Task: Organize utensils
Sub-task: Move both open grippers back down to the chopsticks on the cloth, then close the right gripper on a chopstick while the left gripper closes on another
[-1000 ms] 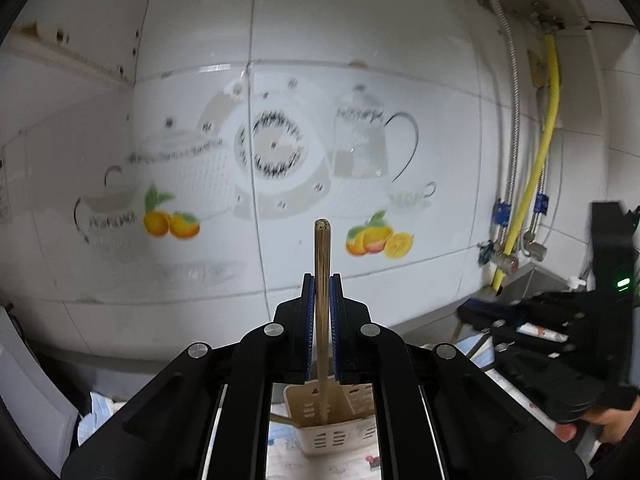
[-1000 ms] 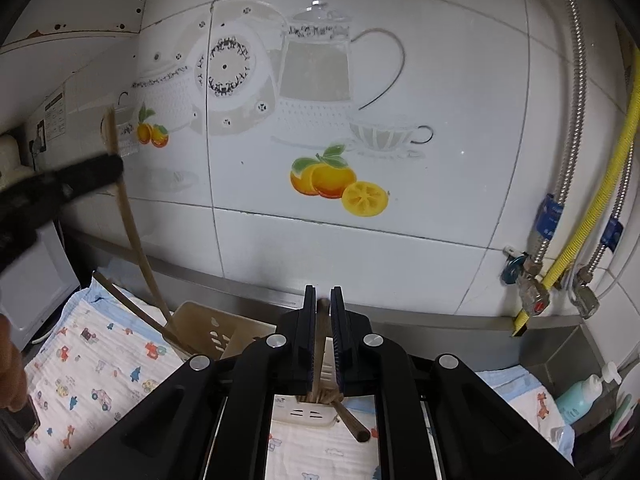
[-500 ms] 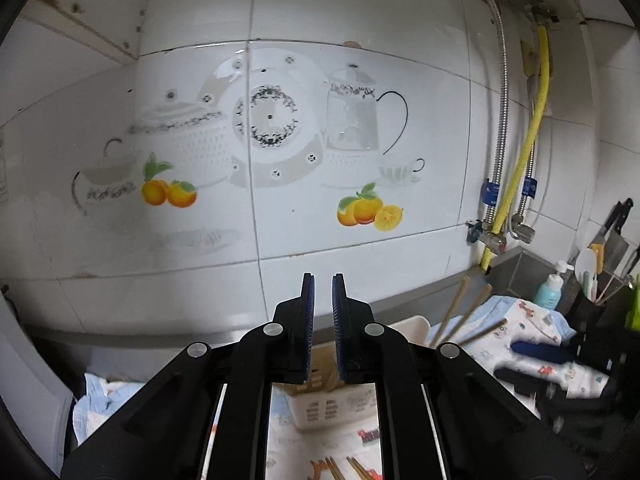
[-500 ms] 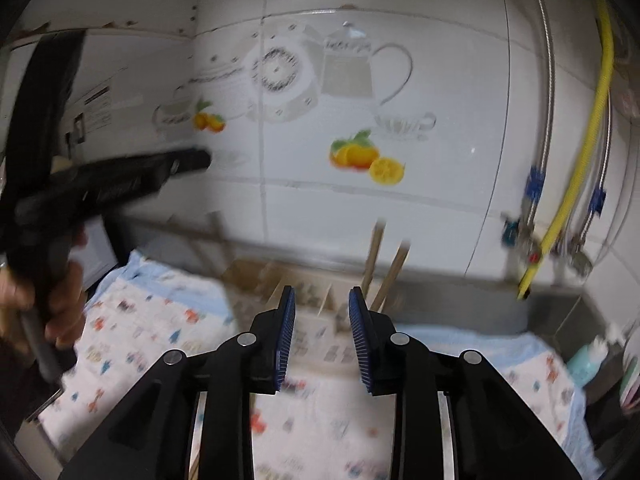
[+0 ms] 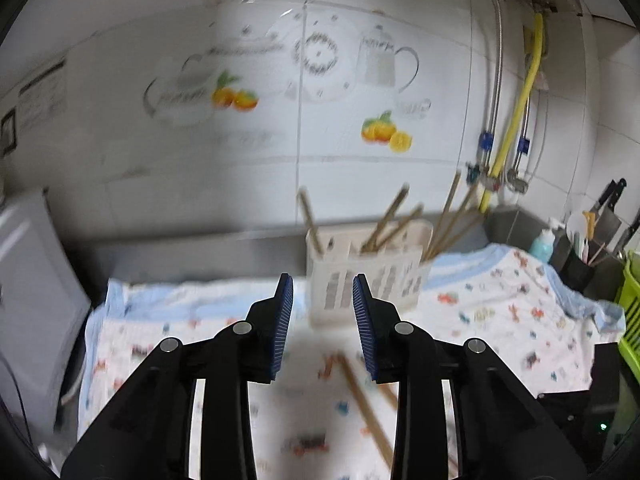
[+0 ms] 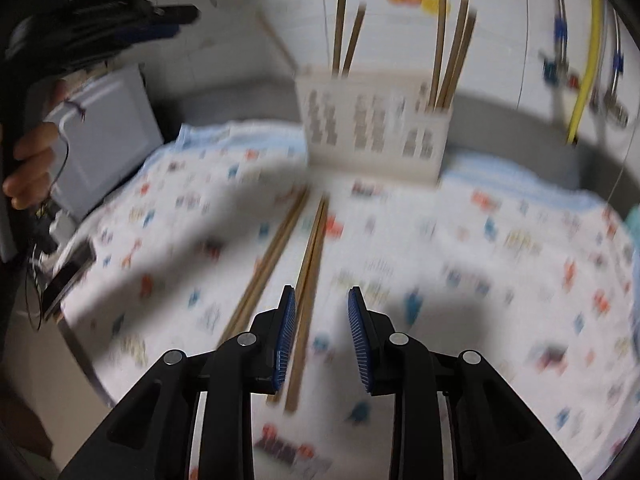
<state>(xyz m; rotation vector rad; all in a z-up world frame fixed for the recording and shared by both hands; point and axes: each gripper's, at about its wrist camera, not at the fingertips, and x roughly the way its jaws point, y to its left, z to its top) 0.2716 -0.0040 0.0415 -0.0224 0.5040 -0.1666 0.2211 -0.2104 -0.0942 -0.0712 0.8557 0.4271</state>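
Both hand-held grippers, left (image 5: 322, 312) and right (image 6: 321, 320), now gape wide and empty, their chopsticks (image 6: 450, 48) released upright into the white slotted holder (image 6: 372, 136), while more loose chopsticks (image 6: 308, 276) lie on the patterned cloth (image 6: 500, 264) awaiting pickup.

Motion-blurred: white slotted plastic utensil caddy (image 6: 374, 132) ahead of the right claw; its slot pattern illegible. Tan wooden chopsticks (image 6: 308, 280) beside the left pad; near ends hidden. Printed white cloth (image 5: 500, 320): motifs unreadable.
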